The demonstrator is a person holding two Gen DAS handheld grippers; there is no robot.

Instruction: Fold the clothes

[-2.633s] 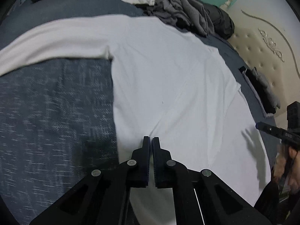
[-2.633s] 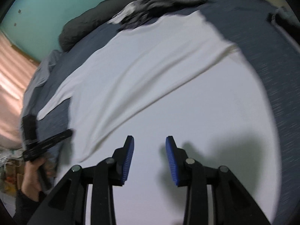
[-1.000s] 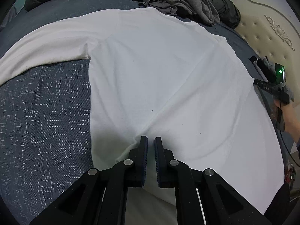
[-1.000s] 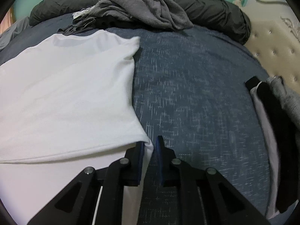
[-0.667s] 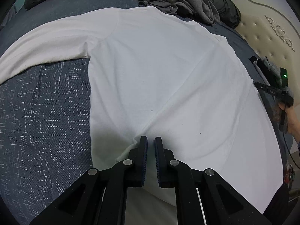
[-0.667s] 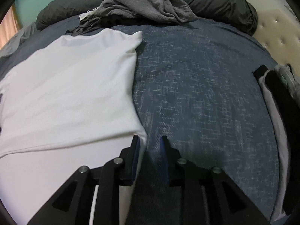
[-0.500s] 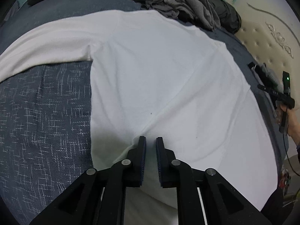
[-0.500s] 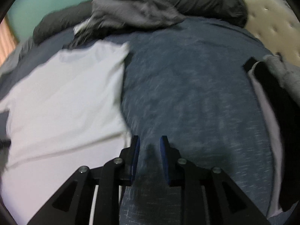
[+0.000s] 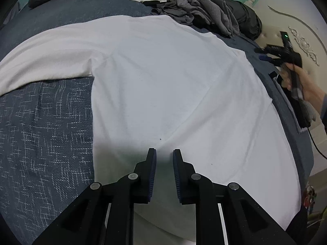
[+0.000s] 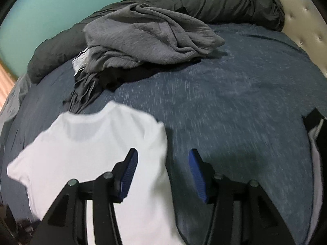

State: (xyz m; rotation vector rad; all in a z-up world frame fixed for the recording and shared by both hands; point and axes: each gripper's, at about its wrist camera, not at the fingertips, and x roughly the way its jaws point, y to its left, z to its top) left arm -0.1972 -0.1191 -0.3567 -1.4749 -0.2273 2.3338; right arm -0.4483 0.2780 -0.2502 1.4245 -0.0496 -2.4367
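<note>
Both hand-held grippers, left & right, opening, empty, over 1 white shirt.

White shirt on a blue flecked bedspread

The shirt is plain white; the bedspread under it is dark blue with white woven flecks. Beyond the shirt lie grey clothes, a charcoal duvet and a teal wall.
</note>
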